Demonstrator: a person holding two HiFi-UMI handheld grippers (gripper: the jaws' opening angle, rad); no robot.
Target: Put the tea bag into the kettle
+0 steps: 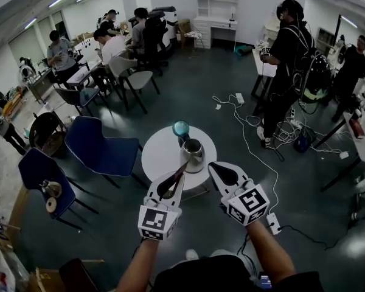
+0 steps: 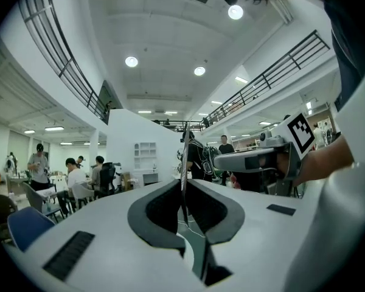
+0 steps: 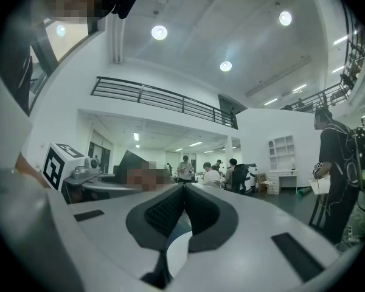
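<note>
Already you have the tea bag: the left gripper has its jaws pressed flat on it. In the left gripper view it shows as a thin sheet seen edge-on, standing up past the pads and pointing toward the far side. It sits just near of the kettle, which stands on the far part of the round white table.

Expect the bag to be very light, limp and easily torn, so it will probably sway or fold with any quick motion. The pinch low on its flat faces looks sound, and squeezing harder would gain you nothing. The free upper end is likely what should enter the kettle's mouth first.

The kettle looks like polished metal, so it is likely hard, slick and far heavier than the bag. If the bag brushes the rim, it will bend rather than push the kettle.

Your right gripper hangs just right of the left, its jaws closed together on nothing.
</note>
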